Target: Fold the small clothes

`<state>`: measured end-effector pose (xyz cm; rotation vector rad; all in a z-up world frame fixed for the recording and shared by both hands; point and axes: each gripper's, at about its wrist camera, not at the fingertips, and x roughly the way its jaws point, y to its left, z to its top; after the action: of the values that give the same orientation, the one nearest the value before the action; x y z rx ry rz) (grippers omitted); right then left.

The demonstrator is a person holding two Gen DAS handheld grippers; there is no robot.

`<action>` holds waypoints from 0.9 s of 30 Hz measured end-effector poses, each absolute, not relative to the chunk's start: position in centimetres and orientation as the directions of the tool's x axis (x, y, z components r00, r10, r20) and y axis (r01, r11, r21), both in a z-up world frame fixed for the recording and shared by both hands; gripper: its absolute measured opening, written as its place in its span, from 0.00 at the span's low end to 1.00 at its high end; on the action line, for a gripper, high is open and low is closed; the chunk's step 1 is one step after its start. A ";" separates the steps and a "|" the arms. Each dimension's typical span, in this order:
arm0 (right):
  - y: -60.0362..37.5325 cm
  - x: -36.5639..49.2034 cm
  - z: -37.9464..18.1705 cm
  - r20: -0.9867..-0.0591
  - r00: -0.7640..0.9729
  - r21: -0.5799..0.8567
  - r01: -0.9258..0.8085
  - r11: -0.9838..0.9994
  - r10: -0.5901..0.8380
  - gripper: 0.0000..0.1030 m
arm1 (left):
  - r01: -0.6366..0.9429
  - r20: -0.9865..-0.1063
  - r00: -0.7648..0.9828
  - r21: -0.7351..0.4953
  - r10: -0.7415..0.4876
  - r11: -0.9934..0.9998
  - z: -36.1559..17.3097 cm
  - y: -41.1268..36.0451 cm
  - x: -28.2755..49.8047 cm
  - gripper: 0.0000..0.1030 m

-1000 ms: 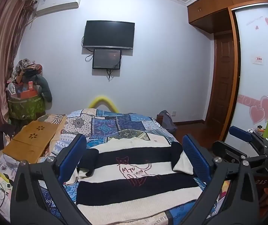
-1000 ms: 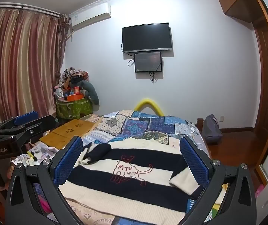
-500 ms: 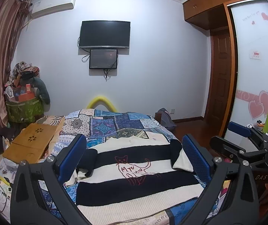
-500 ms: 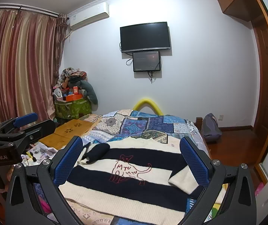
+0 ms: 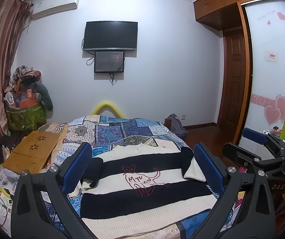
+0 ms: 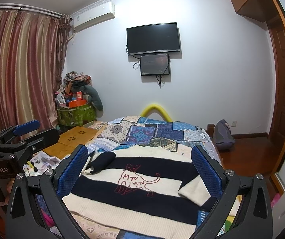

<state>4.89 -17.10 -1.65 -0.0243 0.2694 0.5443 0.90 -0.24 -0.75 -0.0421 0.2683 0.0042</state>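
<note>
The sweater [image 5: 142, 181], cream with black stripes and a red cat outline on the chest, lies flat on the near end of the bed [image 5: 122, 131], hem toward me, collar at twelve o'clock. Both sleeves are already turned in over the body, one cuff at about nine o'clock, the other at three. Over the last second it has not moved at all; only the views have lifted a little, showing more wall and ceiling, so I'd say the hands have drawn up and back between folds. That suggests the sleeve stage is done and the lengthwise fold, hem up to collar, comes next.

The left gripper [image 5: 142, 169] hovers above the hem, jaws spread wide, holding nothing, its blue pads framing the sweater's width. The right gripper [image 6: 140, 171] hangs likewise, released and empty, just beside it at three o'clock. Neither touches the cloth. Beyond, a wooden lap desk [image 5: 32, 151] rests at ten o'clock, and a television [image 5: 110, 35] hangs at twelve.
</note>
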 end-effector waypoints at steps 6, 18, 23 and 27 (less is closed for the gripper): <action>-17.1 4.9 -1.7 -0.260 0.821 0.049 -0.514 0.857 0.508 1.00 | -0.014 -0.270 0.963 -0.046 0.001 0.999 -0.7 0.0 1.1 1.00; -16.9 4.8 -1.7 -0.261 0.822 0.046 -0.513 0.857 0.506 1.00 | -0.004 -0.270 0.963 -0.053 -0.010 0.999 -0.8 0.0 1.3 1.00; -16.8 4.7 -1.7 -0.261 0.822 0.043 -0.513 0.857 0.506 1.00 | -0.006 -0.268 0.963 -0.050 -0.008 0.999 -0.9 0.0 1.3 1.00; -16.8 4.7 -1.7 -0.261 0.822 0.044 -0.513 0.857 0.506 1.00 | -0.006 -0.269 0.963 -0.050 -0.007 0.999 -0.9 0.0 1.3 1.00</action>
<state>4.72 -16.81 -1.69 -0.0285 0.2694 0.5419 1.28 0.04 -0.90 -0.0505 0.2721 -0.0006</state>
